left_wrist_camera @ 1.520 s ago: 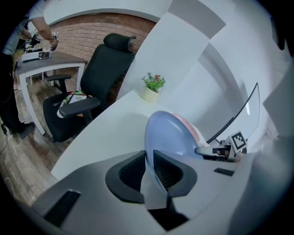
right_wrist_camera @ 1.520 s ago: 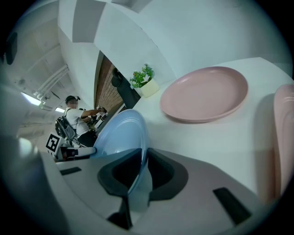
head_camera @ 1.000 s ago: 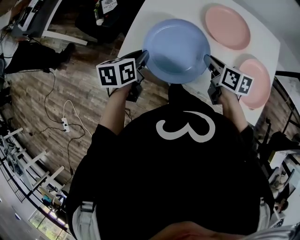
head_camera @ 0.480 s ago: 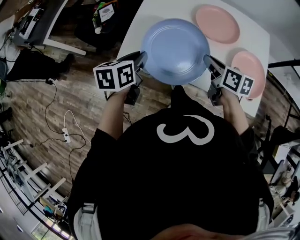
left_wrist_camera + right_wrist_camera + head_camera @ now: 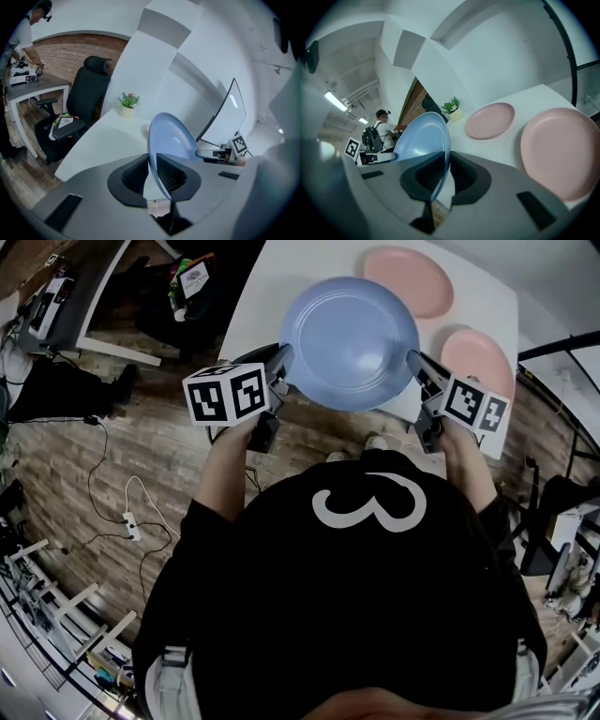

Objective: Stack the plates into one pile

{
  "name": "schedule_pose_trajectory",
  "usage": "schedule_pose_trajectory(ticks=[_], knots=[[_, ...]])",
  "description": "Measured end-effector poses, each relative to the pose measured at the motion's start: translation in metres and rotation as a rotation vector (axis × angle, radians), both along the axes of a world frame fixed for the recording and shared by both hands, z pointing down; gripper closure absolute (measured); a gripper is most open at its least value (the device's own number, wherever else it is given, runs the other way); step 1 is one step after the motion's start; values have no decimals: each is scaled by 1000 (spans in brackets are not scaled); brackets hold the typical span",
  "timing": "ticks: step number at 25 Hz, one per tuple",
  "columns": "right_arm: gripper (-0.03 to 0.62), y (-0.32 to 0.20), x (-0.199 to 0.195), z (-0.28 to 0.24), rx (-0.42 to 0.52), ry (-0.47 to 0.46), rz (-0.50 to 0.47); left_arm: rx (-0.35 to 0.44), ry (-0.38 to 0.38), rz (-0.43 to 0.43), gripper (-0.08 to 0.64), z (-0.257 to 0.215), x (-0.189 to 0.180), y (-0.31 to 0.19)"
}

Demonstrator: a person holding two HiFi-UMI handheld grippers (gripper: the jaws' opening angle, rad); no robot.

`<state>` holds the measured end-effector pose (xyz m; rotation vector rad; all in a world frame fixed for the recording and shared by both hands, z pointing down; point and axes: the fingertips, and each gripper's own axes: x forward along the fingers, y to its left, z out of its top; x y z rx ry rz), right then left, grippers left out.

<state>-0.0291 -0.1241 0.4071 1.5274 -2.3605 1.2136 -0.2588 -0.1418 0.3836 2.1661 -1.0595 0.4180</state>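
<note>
The left gripper [image 5: 279,360] and right gripper [image 5: 419,364] each clamp narrow jaws on opposite rims of the blue plate [image 5: 349,341]. They hold it face up between them over the near edge of the white table [image 5: 281,287]. Beyond it, the near pink plate [image 5: 478,360] and the far pink plate [image 5: 408,279] lie apart on the table.

1. The blue plate [image 5: 350,341], pinched at opposite rims by the left gripper [image 5: 285,354] and right gripper [image 5: 413,358], fills the gap between them.
2. Bare surface [image 5: 279,279] to its left lies open.
3. The far pink plate [image 5: 408,279] and right pink plate [image 5: 476,362] cover the rest.
4. A potted plant [image 5: 127,101] stands at the far corner, and an office chair [image 5: 86,108] crowds the left side.
</note>
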Motion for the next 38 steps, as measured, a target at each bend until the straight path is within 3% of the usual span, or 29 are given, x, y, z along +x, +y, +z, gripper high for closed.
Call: schedule_pose_trajectory(ticks=[17,38], knots=[[545,15,127,-18,40,-17,159,14,-32,146,494,-17,130,-11],[546,36,249,-13,32,-7,305,-9,-50,283,494,-9,259,-19]])
